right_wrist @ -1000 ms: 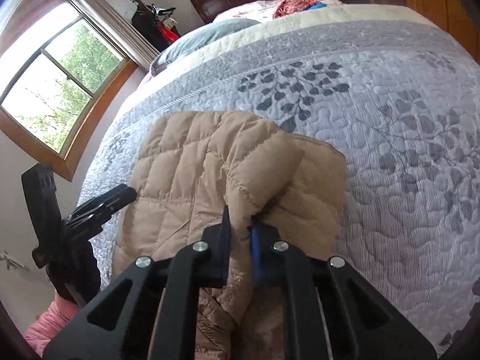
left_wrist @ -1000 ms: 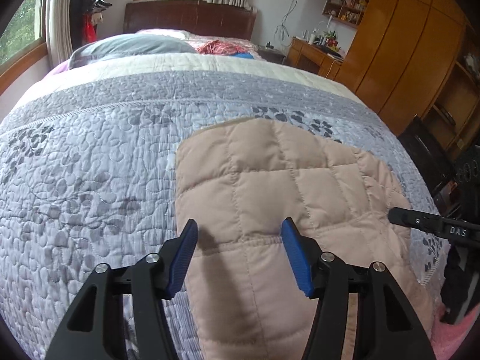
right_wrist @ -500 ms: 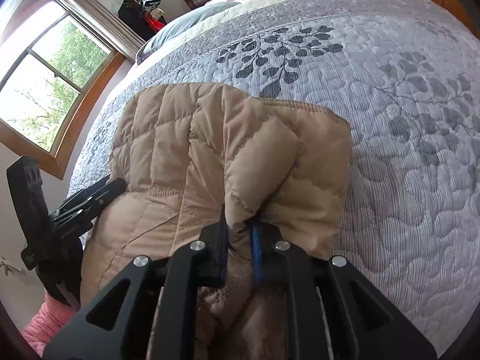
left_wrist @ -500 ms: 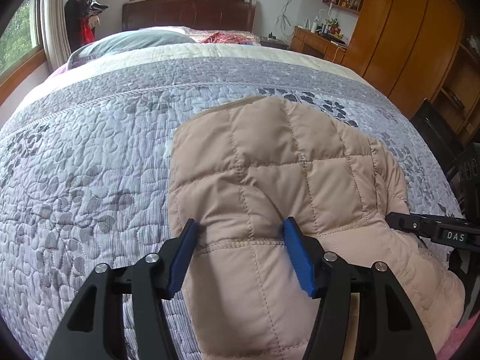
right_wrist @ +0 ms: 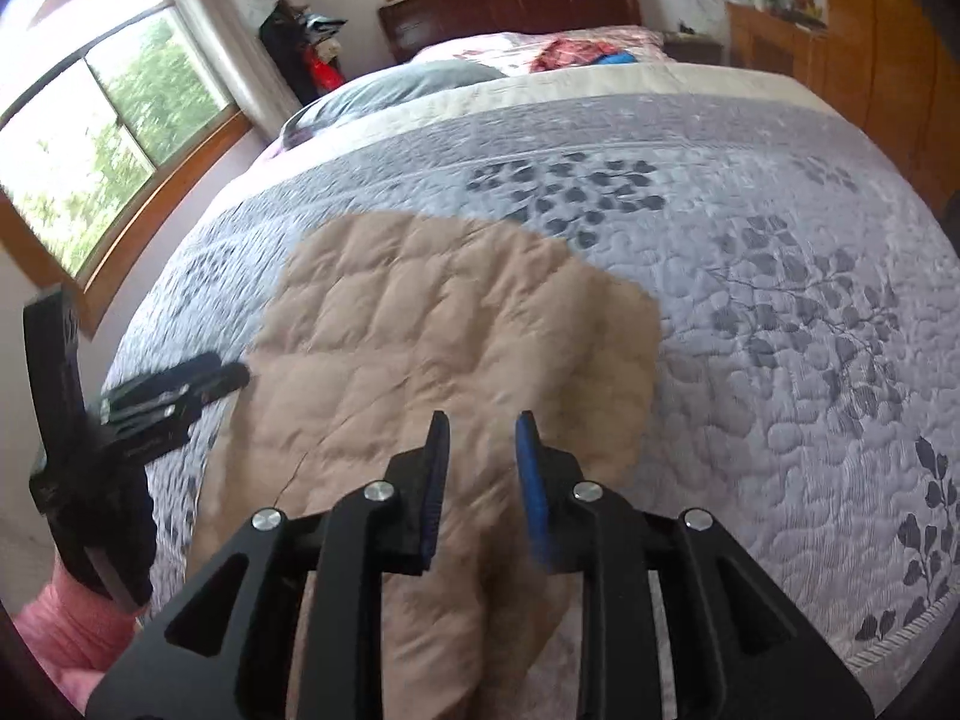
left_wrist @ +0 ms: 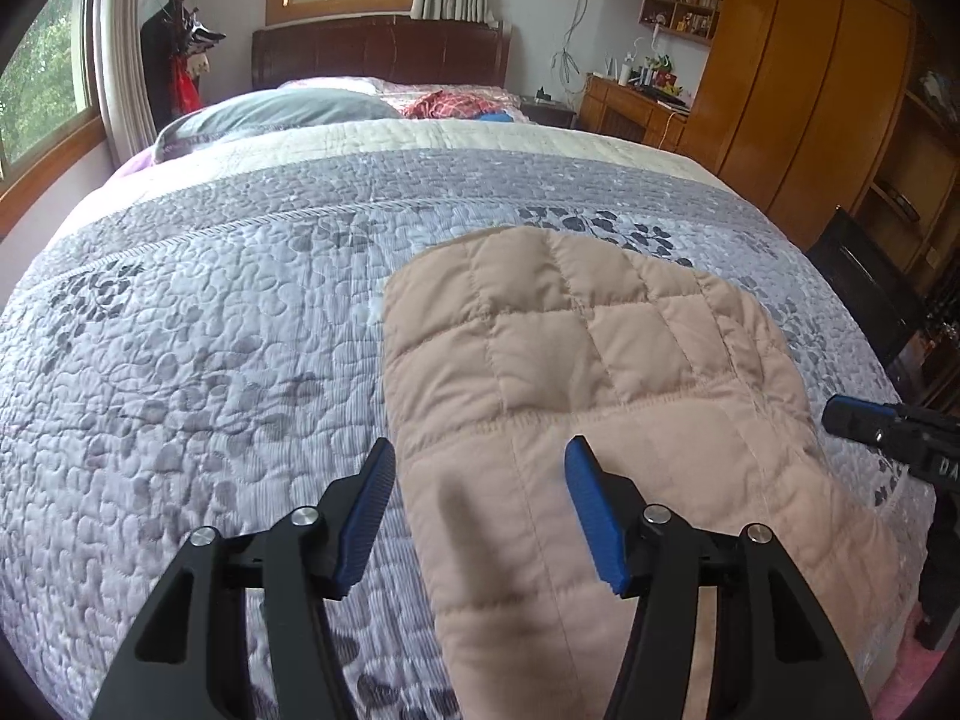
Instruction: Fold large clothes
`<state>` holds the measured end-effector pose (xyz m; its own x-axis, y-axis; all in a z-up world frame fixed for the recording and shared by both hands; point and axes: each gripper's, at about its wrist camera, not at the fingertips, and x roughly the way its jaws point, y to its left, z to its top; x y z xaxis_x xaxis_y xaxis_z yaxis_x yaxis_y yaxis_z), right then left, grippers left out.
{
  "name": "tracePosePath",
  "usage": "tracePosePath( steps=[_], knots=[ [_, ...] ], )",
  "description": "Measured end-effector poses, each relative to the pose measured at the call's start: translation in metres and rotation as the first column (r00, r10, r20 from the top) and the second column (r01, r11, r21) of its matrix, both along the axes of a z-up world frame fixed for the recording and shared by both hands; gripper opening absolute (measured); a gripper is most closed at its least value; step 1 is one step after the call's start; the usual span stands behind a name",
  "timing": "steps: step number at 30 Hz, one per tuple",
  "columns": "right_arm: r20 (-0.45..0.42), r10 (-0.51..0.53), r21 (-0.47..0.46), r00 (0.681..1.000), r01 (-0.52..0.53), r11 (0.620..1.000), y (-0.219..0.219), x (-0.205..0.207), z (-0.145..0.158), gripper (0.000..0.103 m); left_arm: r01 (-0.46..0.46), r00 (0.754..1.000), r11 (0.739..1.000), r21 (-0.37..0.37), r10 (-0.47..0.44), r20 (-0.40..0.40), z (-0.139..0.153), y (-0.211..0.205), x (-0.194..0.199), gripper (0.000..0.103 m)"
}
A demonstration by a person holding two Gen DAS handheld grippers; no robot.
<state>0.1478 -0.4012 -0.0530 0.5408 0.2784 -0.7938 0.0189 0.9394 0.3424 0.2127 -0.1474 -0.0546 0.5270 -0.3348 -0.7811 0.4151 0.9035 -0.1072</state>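
**Jacket released on the bed**

Left wrist view: the beige quilted jacket (left_wrist: 600, 396) lay flat on the grey quilt (left_wrist: 210, 360), under the left gripper (left_wrist: 477, 507), whose jaws stood wide apart and held nothing.

Right wrist view: the right gripper (right_wrist: 480, 474) hovered above the jacket (right_wrist: 432, 348). Its jaws had just been opening; the fold pinched a second earlier was no longer between them.

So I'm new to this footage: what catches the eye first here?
The tan quilted jacket lying folded on the near part of the grey floral bedspread. Both grippers hang over its near end: the left gripper open, the right gripper with jaws just opened and nothing between them. Beyond, a grey pillow lies near the dark headboard.
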Motion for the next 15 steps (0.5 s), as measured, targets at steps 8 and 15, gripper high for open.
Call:
tracePosePath(
  steps=[8,15],
  knots=[
    [-0.064,0.030,0.016,0.997,-0.029,0.999,0.013,0.002,-0.034,0.023,0.025,1.000,1.000,0.009,-0.025,-0.016,-0.014,0.001,-0.008,0.061],
    [-0.022,0.027,0.073,0.999,-0.025,0.997,0.002,-0.006,-0.023,0.036,0.032,0.999,0.999,-0.001,-0.032,-0.020,-0.004,0.013,-0.015,0.059]
  ],
)
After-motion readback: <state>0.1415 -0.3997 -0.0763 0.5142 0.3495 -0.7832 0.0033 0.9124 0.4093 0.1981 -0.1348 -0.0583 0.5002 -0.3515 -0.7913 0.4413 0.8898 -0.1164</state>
